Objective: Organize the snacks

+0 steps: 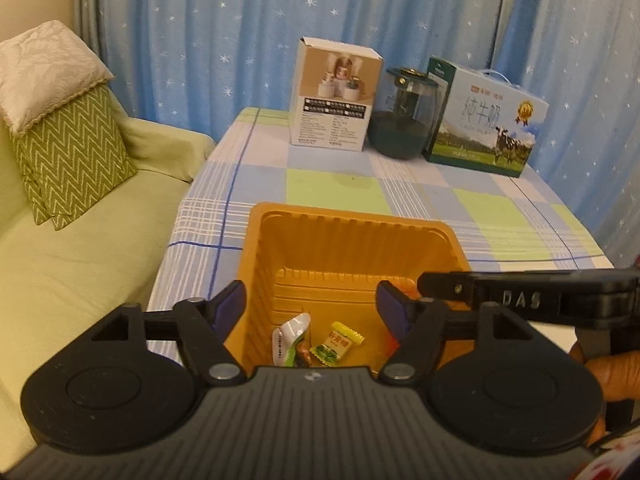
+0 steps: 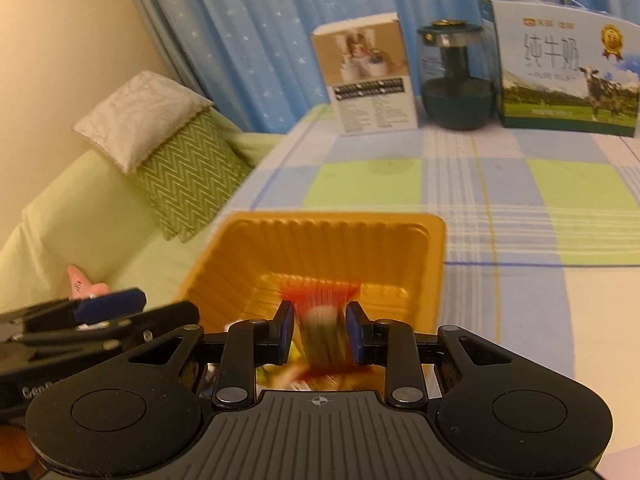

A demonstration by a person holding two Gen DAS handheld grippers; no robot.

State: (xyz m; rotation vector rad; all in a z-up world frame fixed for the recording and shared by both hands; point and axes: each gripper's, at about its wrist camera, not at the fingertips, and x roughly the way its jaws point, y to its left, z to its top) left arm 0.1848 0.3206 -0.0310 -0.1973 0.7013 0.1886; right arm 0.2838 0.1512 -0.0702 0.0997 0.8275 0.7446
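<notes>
The milk carton (image 2: 560,68) reads "纯牛奶" in large characters, with "PURE MILK" beneath. The right gripper (image 1: 520,300) bears the letters "DAS" on its side; the print on the white box (image 1: 334,120) is too small to read

Milk carton (image 1: 486,122), dark jar (image 1: 402,114), white box (image 1: 334,94); sofa cushions (image 1: 68,152).

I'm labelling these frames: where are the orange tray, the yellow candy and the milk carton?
orange tray (image 1: 352,222): left wrist view, far rim.
yellow candy (image 1: 347,332): left wrist view, wrapper's middle.
milk carton (image 2: 568,76): right wrist view, front face.
</notes>
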